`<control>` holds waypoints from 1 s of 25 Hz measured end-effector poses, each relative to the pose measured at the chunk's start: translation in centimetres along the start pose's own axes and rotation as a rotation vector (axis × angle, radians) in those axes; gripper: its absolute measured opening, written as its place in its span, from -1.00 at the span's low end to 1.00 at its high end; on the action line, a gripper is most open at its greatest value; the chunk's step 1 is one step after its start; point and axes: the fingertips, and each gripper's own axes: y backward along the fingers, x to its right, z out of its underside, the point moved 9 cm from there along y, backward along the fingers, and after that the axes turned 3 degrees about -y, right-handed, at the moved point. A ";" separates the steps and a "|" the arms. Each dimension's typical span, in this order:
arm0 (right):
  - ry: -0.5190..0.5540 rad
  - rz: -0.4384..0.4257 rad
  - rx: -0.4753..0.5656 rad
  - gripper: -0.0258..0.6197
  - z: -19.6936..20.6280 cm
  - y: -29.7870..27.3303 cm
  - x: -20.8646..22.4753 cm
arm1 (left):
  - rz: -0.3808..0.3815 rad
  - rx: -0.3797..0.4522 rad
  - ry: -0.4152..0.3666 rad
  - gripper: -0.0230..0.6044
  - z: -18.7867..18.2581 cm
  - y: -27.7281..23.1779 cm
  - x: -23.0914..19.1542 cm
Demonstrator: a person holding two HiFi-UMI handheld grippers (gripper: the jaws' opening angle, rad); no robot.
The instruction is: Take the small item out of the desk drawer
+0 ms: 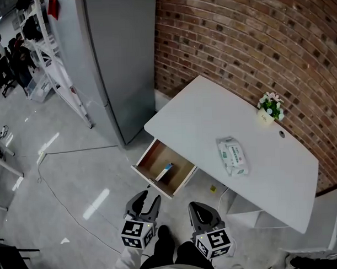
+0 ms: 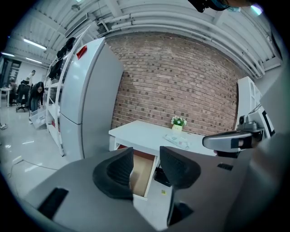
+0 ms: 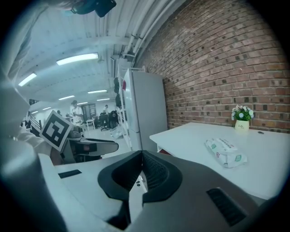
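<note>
Open-plan office or lab, brick wall [image 1: 237,40], white desk [image 1: 206,119], shelving racks [image 1: 54,66], people [image 1: 14,51] in the background, ceiling strip lights [image 3: 77,58]

The head view looks steeply down from well above the white counter [image 1: 201,119] and its open drawer [image 1: 158,159]. Both gripper views look roughly level from farther back toward the brick wall [image 2: 181,77], sharing the counter, wipes pack [image 3: 225,152] and flower pot [image 3: 242,118].
</note>
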 end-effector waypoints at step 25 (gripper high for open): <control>-0.049 0.028 -0.077 -0.84 1.1 -9.4 6.1 | 0.108 -0.292 -0.094 -0.28 5.0 -15.3 -4.6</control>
